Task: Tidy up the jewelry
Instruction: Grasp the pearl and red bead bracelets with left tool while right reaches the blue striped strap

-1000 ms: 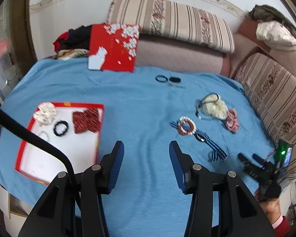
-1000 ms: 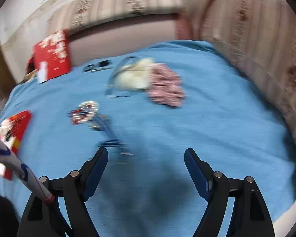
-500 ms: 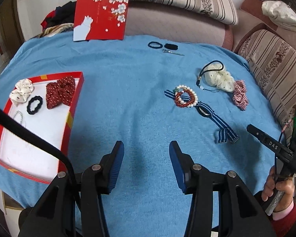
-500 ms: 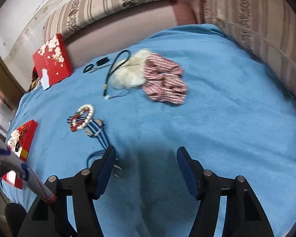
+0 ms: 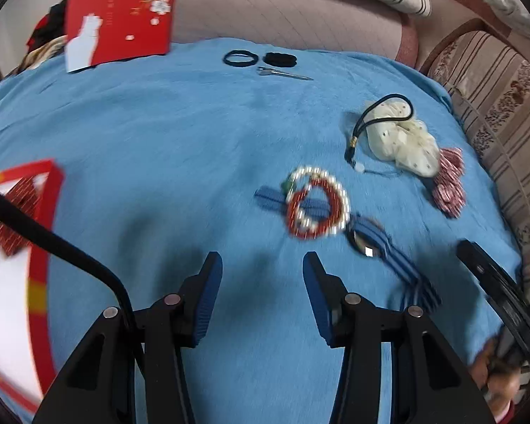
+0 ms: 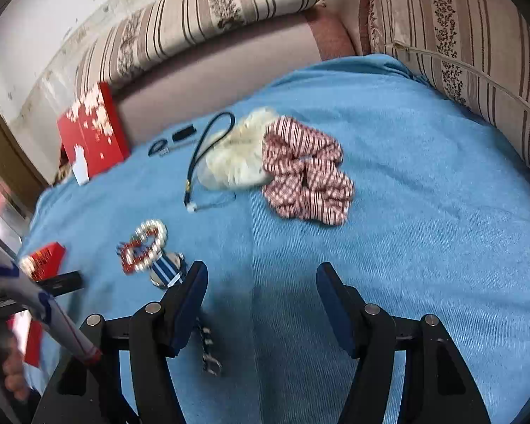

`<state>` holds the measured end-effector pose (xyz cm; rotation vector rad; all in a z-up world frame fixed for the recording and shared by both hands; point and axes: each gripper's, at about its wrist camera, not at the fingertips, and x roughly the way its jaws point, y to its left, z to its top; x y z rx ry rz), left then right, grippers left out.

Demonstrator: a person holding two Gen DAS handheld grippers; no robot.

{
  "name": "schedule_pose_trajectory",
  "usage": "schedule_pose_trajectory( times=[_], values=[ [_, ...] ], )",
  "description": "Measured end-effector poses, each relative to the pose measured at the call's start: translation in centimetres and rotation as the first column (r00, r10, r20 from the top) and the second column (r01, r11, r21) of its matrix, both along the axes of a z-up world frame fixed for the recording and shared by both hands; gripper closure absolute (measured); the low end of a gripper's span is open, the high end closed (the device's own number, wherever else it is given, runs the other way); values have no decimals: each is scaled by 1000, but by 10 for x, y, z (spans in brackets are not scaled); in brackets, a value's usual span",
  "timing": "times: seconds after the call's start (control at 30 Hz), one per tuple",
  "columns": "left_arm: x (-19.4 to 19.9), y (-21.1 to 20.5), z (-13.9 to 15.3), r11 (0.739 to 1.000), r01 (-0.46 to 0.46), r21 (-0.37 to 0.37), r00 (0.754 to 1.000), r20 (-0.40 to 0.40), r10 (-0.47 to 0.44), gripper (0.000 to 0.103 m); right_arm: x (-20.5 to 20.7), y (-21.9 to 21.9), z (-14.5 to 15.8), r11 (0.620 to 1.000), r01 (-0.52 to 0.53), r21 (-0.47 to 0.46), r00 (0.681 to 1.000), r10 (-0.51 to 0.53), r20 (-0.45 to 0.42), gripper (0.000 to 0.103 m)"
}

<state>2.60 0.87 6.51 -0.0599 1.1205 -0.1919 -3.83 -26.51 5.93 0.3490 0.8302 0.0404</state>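
On the blue cloth lie a pearl and red bead bracelet pair (image 5: pixel 316 208) on a blue striped strap (image 5: pixel 388 251), a cream scrunchie (image 5: pixel 404 141) with a black cord (image 5: pixel 381 115), and a red checked scrunchie (image 5: pixel 450 185). My left gripper (image 5: pixel 261 275) is open and empty, just short of the bracelets. My right gripper (image 6: pixel 261 282) is open and empty, with the checked scrunchie (image 6: pixel 307 180) ahead and the bracelets (image 6: pixel 145 245) to its left. The red tray (image 5: pixel 40 219) with a red bow (image 5: pixel 16 208) sits at the left.
A red box lid (image 5: pixel 120 14) leans at the back. Black hair ties (image 5: pixel 240 58) and a metal clip (image 5: pixel 282 73) lie near the far edge. Striped sofa cushions (image 6: pixel 459 35) border the back and right. The right gripper shows in the left wrist view (image 5: pixel 494 296).
Both grippers have moved forward and lower toward the items. The bracelets and scrunchies now appear closer and larger. Nothing has been picked up.
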Motion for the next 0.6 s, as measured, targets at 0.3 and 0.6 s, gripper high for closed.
schedule_pose_trajectory(
  times=[0.3, 0.6],
  values=[
    [80, -37, -32, 996, 85, 40, 995, -53, -82, 71, 8, -6, -5, 996, -9, 86, 1000, 10, -12, 34],
    [94, -71, -41, 963, 216, 163, 976, -38, -213, 74, 15, -4, -7, 996, -28, 83, 999, 29, -13, 34]
  ],
)
